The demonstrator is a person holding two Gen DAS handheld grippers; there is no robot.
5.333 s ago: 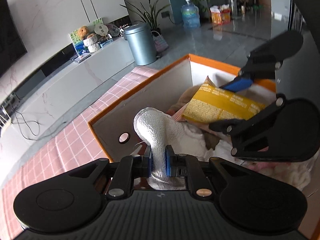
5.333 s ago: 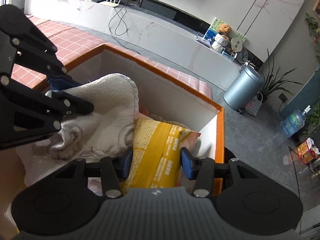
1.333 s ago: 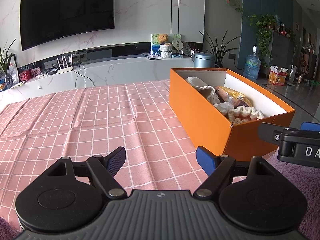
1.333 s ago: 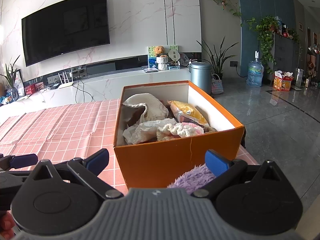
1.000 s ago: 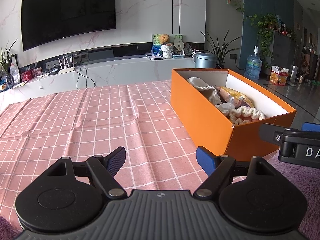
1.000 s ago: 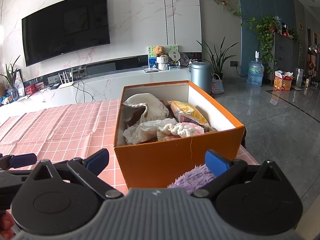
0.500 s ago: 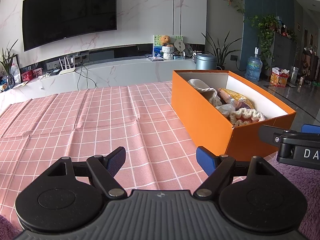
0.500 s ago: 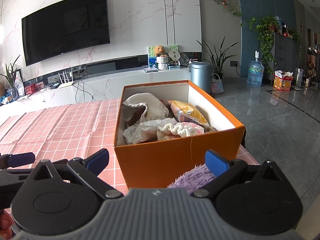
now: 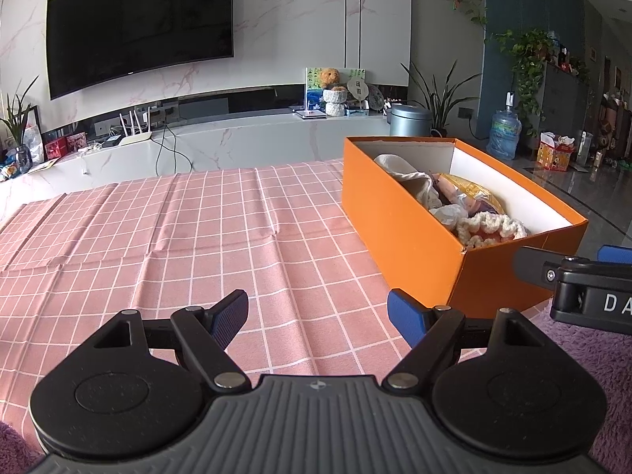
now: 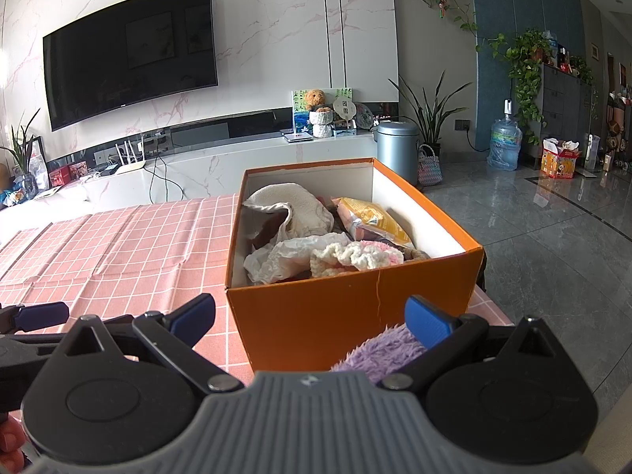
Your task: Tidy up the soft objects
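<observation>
The orange box [image 10: 355, 316] sat at the right end of the worktop [image 9: 177, 237], on the pink checked cloth. Soft things were already inside it: a white towel [image 10: 292, 207], a yellow packet [image 10: 371, 217] and a cream and pink knit piece [image 10: 355, 256]. The left gripper [image 9: 318, 318] was wide open and held nothing. The right gripper [image 10: 310, 316] was wide open and empty too. Both were well back from the box. A fluffy purple thing [image 10: 381, 349] lay just beside the box, near the right fingers. It looked like the last soft thing left to put away.
</observation>
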